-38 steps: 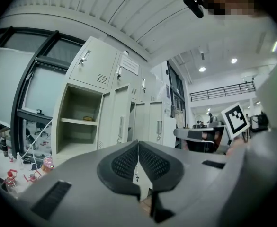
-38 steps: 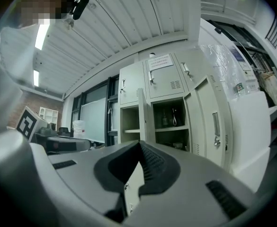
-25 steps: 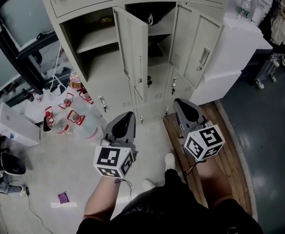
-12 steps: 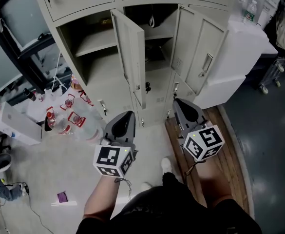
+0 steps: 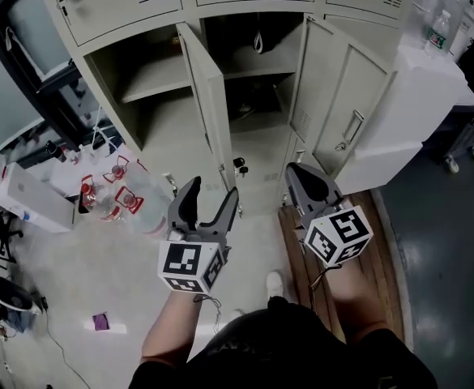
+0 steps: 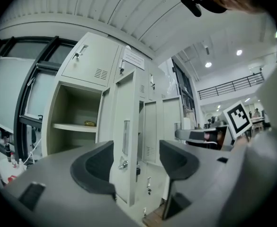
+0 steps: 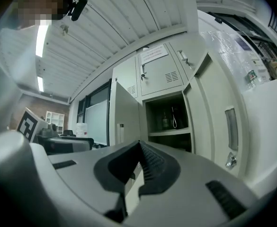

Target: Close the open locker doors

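Note:
The grey locker bank (image 5: 123, 2) stands ahead with two doors swung out. The left door (image 5: 208, 104) stands edge-on to me between two open compartments; it also shows in the left gripper view (image 6: 129, 136). The right door (image 5: 342, 108) hangs open toward the right, with its handle showing in the right gripper view (image 7: 228, 122). My left gripper (image 5: 210, 203) is held level short of the left door. Its jaws have just been opening and hold nothing. My right gripper (image 5: 305, 181) is shut and empty, short of the right door.
Water jugs with red handles (image 5: 115, 189) and a white box (image 5: 26, 205) sit on the floor at the left. A wooden board (image 5: 297, 245) lies under my right side. A white cabinet (image 5: 431, 96) with a bottle (image 5: 437, 27) stands right of the lockers.
The left gripper's jaws have gone from shut to open. Both grippers and I have moved closer to the lockers, which now look larger in view.

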`<state>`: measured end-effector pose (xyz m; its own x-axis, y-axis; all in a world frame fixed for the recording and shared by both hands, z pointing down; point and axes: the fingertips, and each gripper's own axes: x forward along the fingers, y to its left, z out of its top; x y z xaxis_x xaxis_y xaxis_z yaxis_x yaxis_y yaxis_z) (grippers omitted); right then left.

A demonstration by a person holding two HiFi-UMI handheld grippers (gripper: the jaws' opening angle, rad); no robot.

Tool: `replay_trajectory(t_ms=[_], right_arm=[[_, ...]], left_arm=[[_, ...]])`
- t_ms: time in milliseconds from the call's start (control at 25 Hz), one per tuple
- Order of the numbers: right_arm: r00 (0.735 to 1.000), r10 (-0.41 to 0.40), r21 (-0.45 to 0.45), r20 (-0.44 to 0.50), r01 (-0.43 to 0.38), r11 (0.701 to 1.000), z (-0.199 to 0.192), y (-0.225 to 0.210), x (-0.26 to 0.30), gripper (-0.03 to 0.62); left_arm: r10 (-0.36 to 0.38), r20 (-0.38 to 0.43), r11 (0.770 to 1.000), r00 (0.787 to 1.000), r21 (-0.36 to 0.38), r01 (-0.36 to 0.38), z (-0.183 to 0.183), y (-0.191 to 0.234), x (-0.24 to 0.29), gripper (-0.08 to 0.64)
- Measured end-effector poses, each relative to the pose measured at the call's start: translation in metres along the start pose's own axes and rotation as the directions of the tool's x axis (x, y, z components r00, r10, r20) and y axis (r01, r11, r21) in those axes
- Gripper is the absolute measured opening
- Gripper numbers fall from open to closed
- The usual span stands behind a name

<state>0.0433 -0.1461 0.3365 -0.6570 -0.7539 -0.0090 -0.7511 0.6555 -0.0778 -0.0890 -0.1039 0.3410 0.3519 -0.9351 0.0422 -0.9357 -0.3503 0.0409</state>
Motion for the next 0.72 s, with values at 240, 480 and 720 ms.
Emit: replay_trajectory(t_ms=[240,480,720], right_arm=[[0.999,0.036,0.004,-0.005,-0.036,0.999,-0.001,-0.029,0.024,0.000],[0.997,0.078,0.014,-0.011,-0.078,0.997,-0.007,-0.044,0.049,0.000],[0.993,0.121,0.021,-0.012,-0.121,0.992,-0.008,-0.050,0.068,0.000]], left_arm=[[0.041,0.000,0.999,0.999,0.001,-0.041,-0.002,0.004,0.033,0.296],[0.078,-0.005,0.997,0.997,0.017,-0.077,-0.004,0.013,0.055,0.302],[0.111,-0.012,0.993,0.994,0.033,-0.110,-0.004,0.019,0.068,0.302]])
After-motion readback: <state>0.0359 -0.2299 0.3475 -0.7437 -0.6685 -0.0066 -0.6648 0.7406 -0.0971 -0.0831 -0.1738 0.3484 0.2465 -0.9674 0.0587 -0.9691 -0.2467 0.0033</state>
